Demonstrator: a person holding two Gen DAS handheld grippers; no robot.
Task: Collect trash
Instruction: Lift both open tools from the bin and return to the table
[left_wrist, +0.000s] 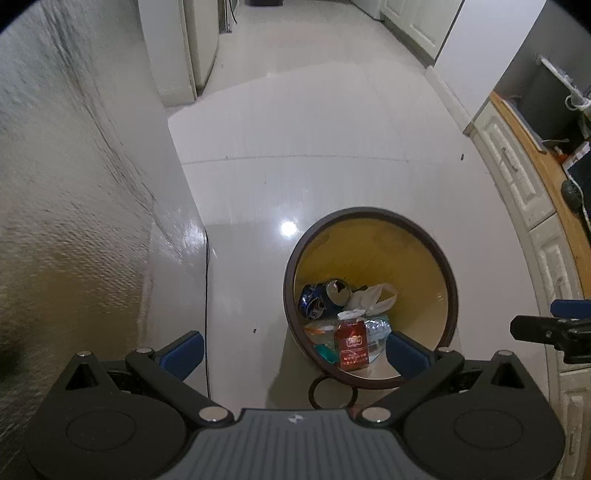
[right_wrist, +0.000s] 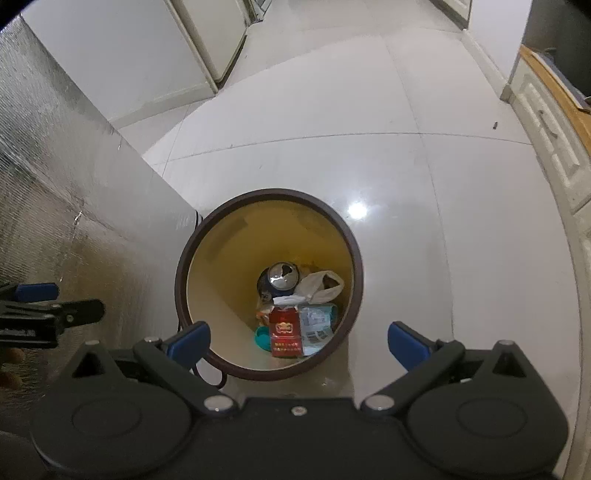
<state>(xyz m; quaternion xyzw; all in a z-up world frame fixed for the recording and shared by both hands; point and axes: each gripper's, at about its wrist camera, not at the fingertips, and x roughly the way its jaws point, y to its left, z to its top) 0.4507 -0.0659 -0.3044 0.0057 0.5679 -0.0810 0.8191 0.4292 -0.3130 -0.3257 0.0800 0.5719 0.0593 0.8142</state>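
A round bin with a dark brown rim and yellow inside stands on the white tiled floor. At its bottom lie a red cigarette pack, a crushed blue can, a white plastic bag and some wrappers. My left gripper hangs above the bin's near left side, open and empty. My right gripper is above the bin's near rim, open and empty. Each gripper shows at the edge of the other's view.
A foil-textured panel rises to the left of the bin, with a thin black cable at its foot. White cabinets with a wooden top run along the right. The floor stretches ahead toward a doorway.
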